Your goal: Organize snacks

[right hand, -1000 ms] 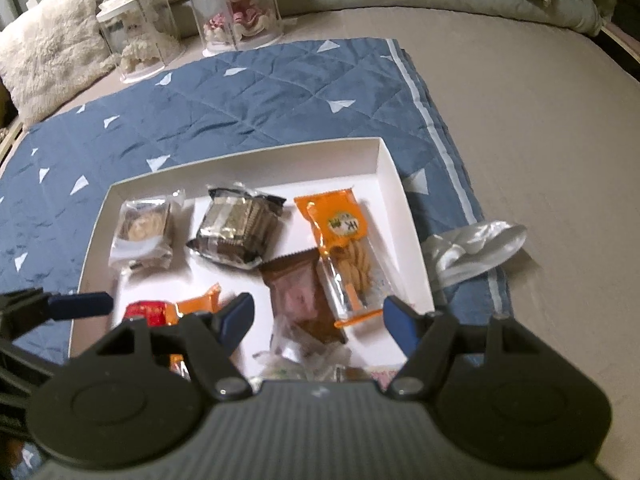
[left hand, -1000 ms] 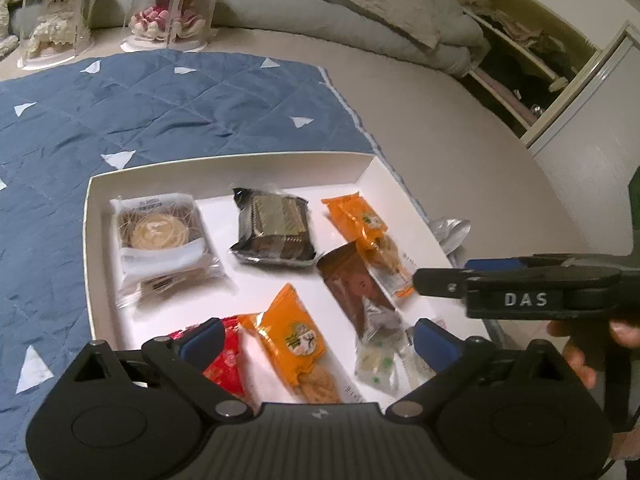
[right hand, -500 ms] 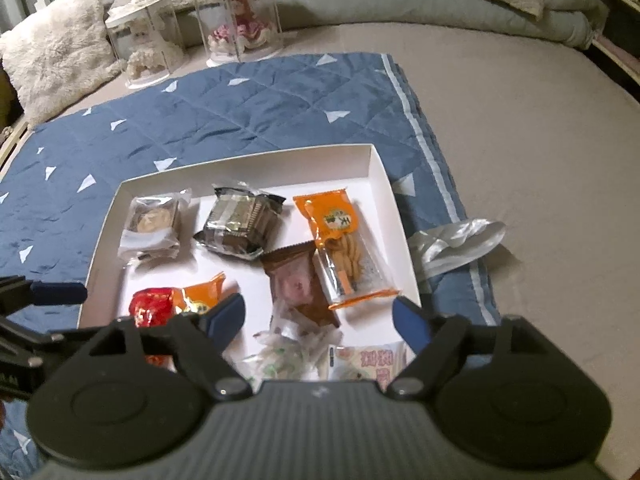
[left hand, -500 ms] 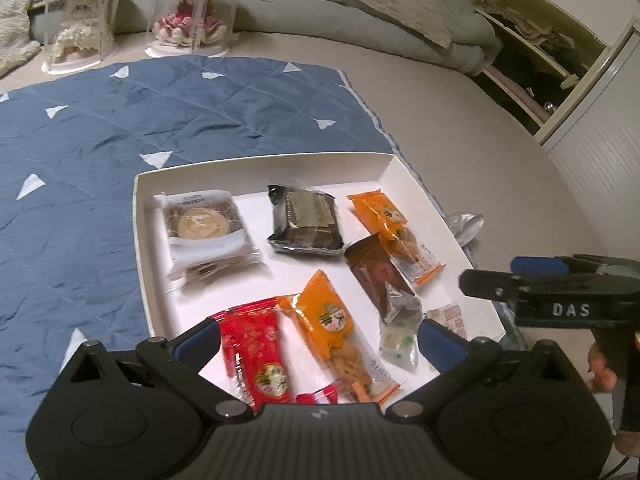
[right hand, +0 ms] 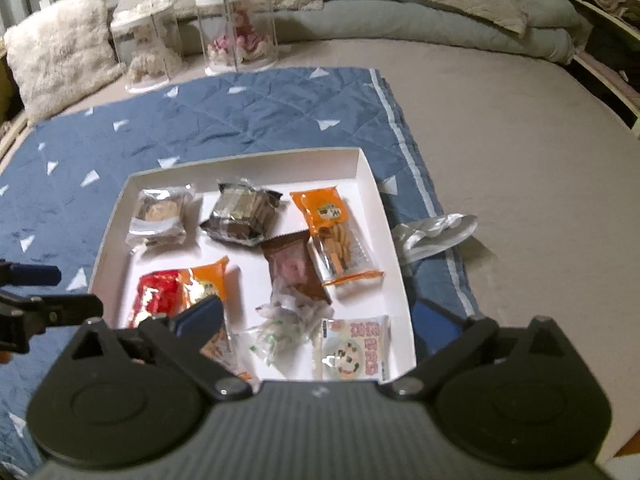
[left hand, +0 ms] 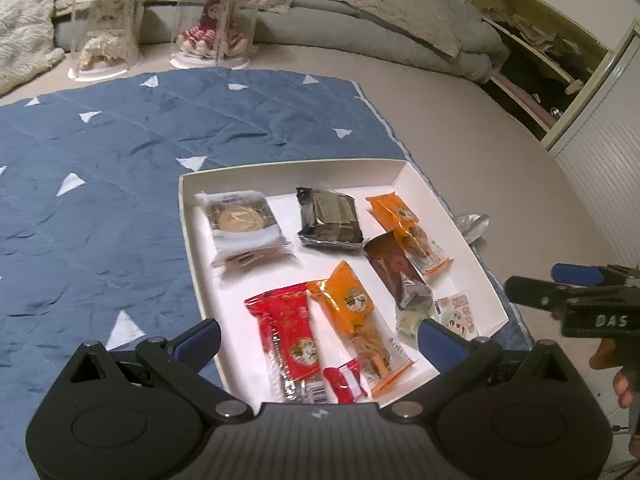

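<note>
On a blue quilt [right hand: 240,120], near two clear display cases [right hand: 236,28], a white tray [right hand: 370,184] holds wrapped snacks [right hand: 240,216]; each hand-held gripper, left [left hand: 316,330] and right [right hand: 320,312], hovers wide open, empty, the right's jaws having just been opening.

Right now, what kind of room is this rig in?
Most likely a bedroom at home. The snack tray sits on a blue quilted blanket spread over a mattress, with folded bedding and a fluffy pillow at the back.
</note>
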Motion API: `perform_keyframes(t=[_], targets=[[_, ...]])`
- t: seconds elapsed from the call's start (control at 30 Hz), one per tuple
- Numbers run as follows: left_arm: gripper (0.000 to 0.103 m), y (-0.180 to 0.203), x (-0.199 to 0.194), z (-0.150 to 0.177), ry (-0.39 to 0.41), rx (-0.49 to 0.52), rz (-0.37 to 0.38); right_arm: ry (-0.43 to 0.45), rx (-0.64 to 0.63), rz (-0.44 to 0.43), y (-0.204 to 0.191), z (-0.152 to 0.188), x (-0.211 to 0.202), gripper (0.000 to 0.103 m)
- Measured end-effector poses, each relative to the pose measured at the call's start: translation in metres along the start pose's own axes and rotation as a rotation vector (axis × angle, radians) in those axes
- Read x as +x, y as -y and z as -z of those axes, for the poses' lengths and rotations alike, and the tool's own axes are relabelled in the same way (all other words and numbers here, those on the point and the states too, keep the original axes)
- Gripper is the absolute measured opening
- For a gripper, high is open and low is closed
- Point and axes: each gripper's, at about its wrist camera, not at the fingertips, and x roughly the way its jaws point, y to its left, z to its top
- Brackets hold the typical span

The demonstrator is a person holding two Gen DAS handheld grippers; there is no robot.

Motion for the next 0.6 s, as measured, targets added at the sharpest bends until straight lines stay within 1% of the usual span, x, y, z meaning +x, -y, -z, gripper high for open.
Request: perform_keyframes(t=[0.13,0.23,0.37,0.5,0.6], targets=[[0.103,-0.003,-0.019,0.005,0.022,0.001,-0.032,0.051,0.031,-0.011,-0.003,0.004,-0.02,0.102],[0.103,-0.003,-0.037,0.009,0.049,0.003,-0.068,0.078,0.043,-0.018,-0.005,0.008,-0.033,0.102],[0.103,0.001,-0.066,0.015,0.086,0.014,-0.124,0.111,0.052,-0.052,-0.006,0.016,-0.049,0.102],[0.103,0.006,-0.094,0.024,0.153,0.017,-0.11,0.156,0.046,-0.062,-0.01,0.029,-0.068,0.102],[0.103,0.012,-0.111,0.033,0.2,0.028,-0.134,0.19,0.048,-0.087,-0.012,0.043,-0.082,0.102]])
